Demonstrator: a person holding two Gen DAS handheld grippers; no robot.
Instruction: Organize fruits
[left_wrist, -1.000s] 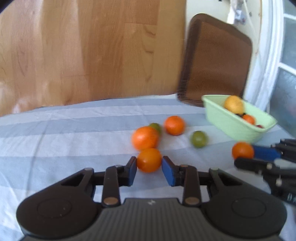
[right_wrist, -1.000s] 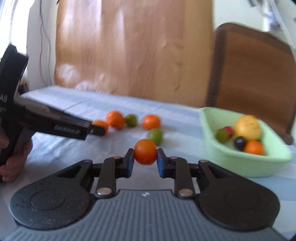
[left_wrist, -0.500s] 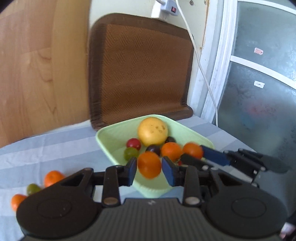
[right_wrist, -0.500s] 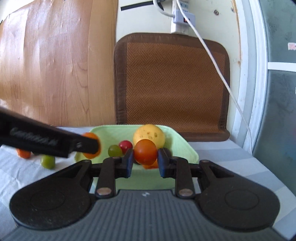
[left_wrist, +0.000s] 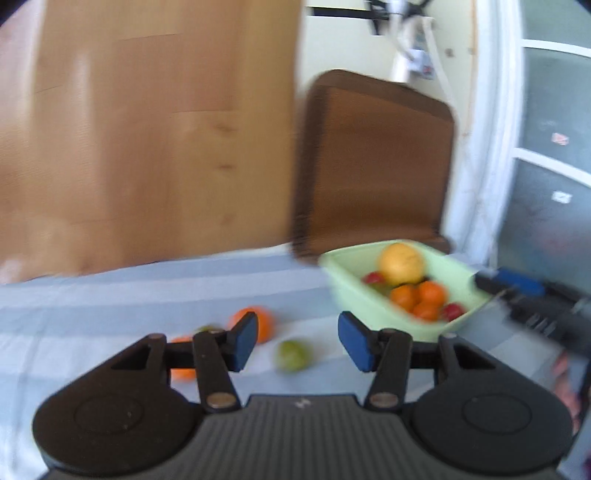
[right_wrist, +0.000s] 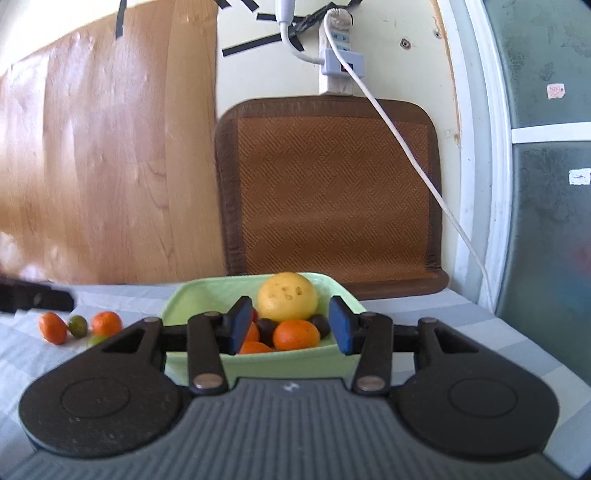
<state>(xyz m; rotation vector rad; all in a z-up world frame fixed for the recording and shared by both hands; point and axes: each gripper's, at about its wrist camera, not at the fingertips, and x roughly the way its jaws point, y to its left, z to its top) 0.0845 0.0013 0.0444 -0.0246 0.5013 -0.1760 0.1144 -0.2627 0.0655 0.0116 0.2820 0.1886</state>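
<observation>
Pale green bowl (right_wrist: 334, 356) near right edge of striped tablecloth (right_wrist: 443, 325), just in front of woven brown mat (right_wrist: 332, 192) leaning on wall. Holds one large yellow fruit (right_wrist: 287, 297) at back, orange mandarins (right_wrist: 296, 335) in front, dark plum-like fruits (right_wrist: 320, 324) between, red ones (left_wrist: 453, 311) at near side in left wrist view. Fruits piled touching, below rim level except yellow one.

Loose fruit on cloth left of bowl, well apart from it: three orange mandarins (right_wrist: 53, 327) (right_wrist: 106, 323) (left_wrist: 263, 322), two small green fruits (right_wrist: 78, 325) (left_wrist: 292, 355). Open cloth between that cluster and bowl wall; more bare cloth toward left edge and back edge by wooden panel (right_wrist: 103, 166).

Right gripper (right_wrist: 287, 325) level with near rim of bowl, blue pads spread wide, nothing between them; bowl contents seen through gap. Left gripper (left_wrist: 297, 341) over cloth left of bowl, pads likewise spread wide and empty, green fruit seen on cloth between them, not touched. Left view blurred; fine detail not readable.

White cable (right_wrist: 406, 147) hanging from power strip (right_wrist: 338, 55) across mat toward table's right edge.
</observation>
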